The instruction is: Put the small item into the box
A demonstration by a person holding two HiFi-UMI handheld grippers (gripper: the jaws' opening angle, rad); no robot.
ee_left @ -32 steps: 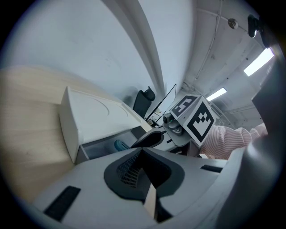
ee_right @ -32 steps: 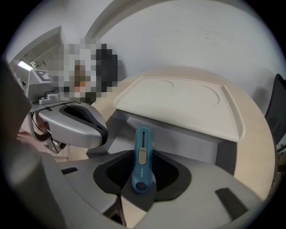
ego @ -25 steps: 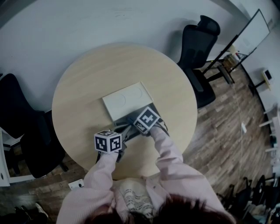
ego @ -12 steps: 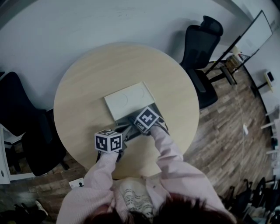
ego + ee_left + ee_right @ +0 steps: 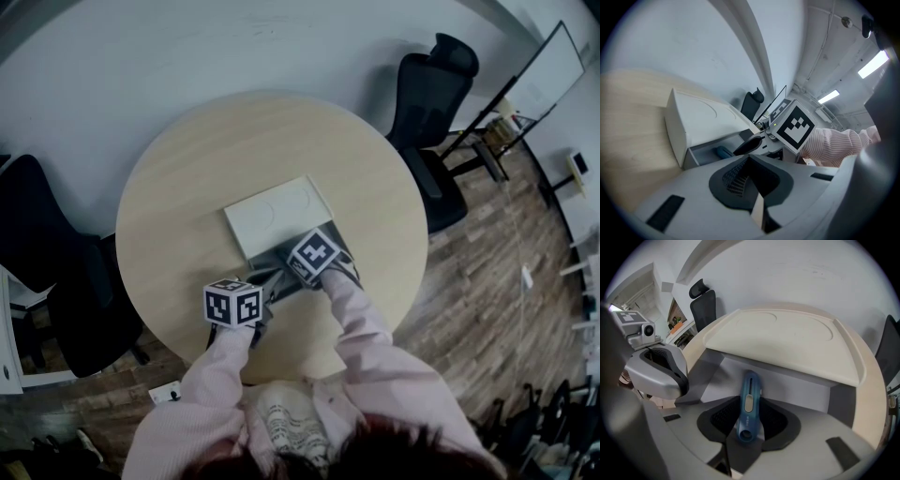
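Slim blue item (image 5: 748, 405), lying lengthwise in open drawer (image 5: 792, 389), flat white box (image 5: 787, 333)

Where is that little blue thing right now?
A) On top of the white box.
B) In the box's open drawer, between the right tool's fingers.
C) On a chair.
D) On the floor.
B: the blue item lies in the open drawer of the white box, between the fingers of the right gripper, which have just been opening.
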